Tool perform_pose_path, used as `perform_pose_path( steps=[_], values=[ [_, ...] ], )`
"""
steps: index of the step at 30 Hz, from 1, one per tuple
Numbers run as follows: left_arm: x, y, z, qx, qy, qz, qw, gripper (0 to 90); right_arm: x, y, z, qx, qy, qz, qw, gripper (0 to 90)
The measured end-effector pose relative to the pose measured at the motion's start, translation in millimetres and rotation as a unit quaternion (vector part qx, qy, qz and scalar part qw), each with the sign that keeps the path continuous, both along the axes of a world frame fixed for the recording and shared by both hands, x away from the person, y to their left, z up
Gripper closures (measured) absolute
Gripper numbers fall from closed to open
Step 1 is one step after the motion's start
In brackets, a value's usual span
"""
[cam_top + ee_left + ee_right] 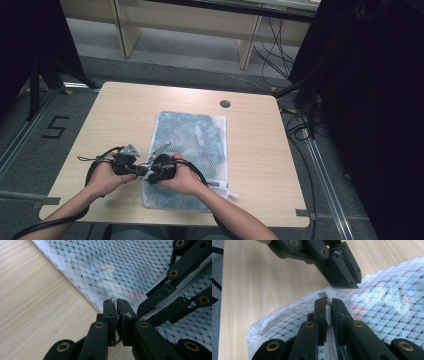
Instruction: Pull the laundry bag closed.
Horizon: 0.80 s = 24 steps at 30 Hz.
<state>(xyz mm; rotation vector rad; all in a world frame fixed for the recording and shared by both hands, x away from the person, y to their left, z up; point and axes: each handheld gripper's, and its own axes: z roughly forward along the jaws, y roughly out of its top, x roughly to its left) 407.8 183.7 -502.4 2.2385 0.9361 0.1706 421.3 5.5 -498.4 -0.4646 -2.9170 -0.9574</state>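
Fingers of the left gripper (141,170) were almost together at the bag's edge, with a thin thread caught between them — whether they pinched the cloth I cannot tell. Those of the right gripper (327,305) were nearly closed too, pinching the small metal zip pull (322,295) at the corner of the white net bag (190,150). Both grippers met tip to tip, held in two hands. The bag lay flat on the wooden worktop (250,145) — something blue-green showed inside it.
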Motion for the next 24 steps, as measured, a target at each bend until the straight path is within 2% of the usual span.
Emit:
perform_pose_path(
  steps=[9, 10, 14, 16, 18, 19, 20, 21, 24],
  values=[
    [-0.5, -1.0, -1.9, 0.008, 0.005, -0.003, 1.0000, 89.5, -0.2, 0.2, 0.1, -0.001, -0.002, -0.001, 1.0000, 83.6],
    [-0.6, -0.9, -1.5, 0.008, 0.008, -0.009, 0.9999, 89.5, -0.2, 0.2, 0.1, 0.000, -0.001, -0.001, 1.0000, 83.6],
    [-2.9, -1.7, 0.3, 0.007, 0.017, -0.006, 0.9998, 89.5, -0.4, 0.3, 0.3, -0.003, -0.002, -0.002, 1.0000, 83.6],
    [-6.8, -0.9, 4.3, 0.016, 0.024, -0.017, 0.9994, 89.5, -0.7, 0.5, 0.2, 0.000, -0.001, 0.000, 1.0000, 83.6],
    [-7.7, -1.3, 3.0, 0.016, 0.021, -0.015, 0.9995, 89.5, -0.6, 0.3, 0.0, -0.001, -0.003, -0.002, 1.0000, 83.6],
    [-8.0, -2.0, 1.8, 0.011, 0.022, -0.011, 0.9996, 89.5, -0.5, 0.2, 0.0, 0.000, -0.001, -0.003, 1.0000, 83.6],
    [-6.8, -0.6, 2.7, 0.017, 0.028, -0.015, 0.9993, 89.5, -0.4, 0.2, 0.1, -0.001, 0.000, -0.004, 1.0000, 83.7],
    [-7.0, -1.0, 2.1, 0.015, 0.030, -0.010, 0.9994, 89.5, -0.6, 0.4, 0.3, -0.001, 0.002, -0.004, 1.0000, 83.8],
    [-8.2, -3.0, 1.0, 0.014, 0.020, -0.011, 0.9996, 89.6, -1.2, 0.9, 0.7, -0.002, 0.001, -0.005, 1.0000, 84.7]
  ],
)
